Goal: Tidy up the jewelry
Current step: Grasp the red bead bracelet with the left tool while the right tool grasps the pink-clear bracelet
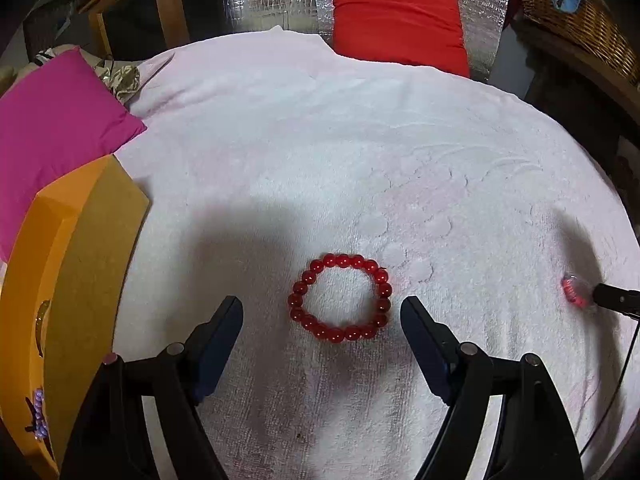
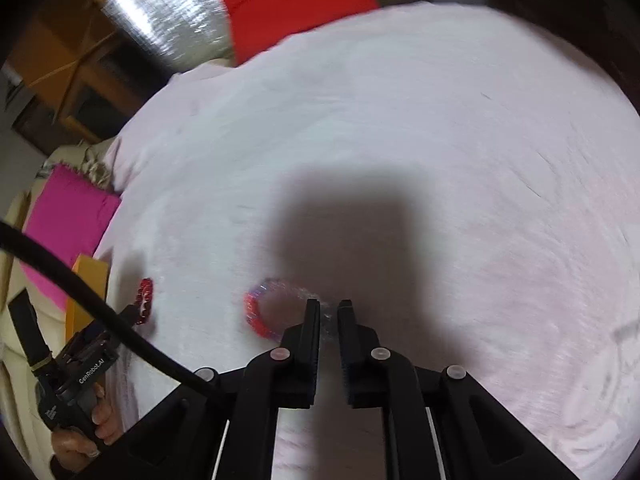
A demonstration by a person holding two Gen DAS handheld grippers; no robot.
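A red bead bracelet point(image 1: 340, 298) lies flat on the white towel point(image 1: 320, 140). My left gripper point(image 1: 322, 312) is open, its fingers either side of the bracelet and just above it. The same bracelet shows small in the right wrist view point(image 2: 145, 300). My right gripper point(image 2: 329, 312) is nearly closed on the clear part of a red-and-clear bead bracelet point(image 2: 272, 306), which also shows at the right edge of the left wrist view point(image 1: 572, 290). An orange jewelry box point(image 1: 60, 300) stands at the left; purple beads point(image 1: 39, 414) lie in it.
A pink cushion point(image 1: 56, 120) lies beyond the box and a red cushion point(image 1: 400, 20) at the far edge of the towel. A wicker basket point(image 1: 580, 16) stands at the far right. A black cable point(image 2: 100, 312) crosses the right wrist view.
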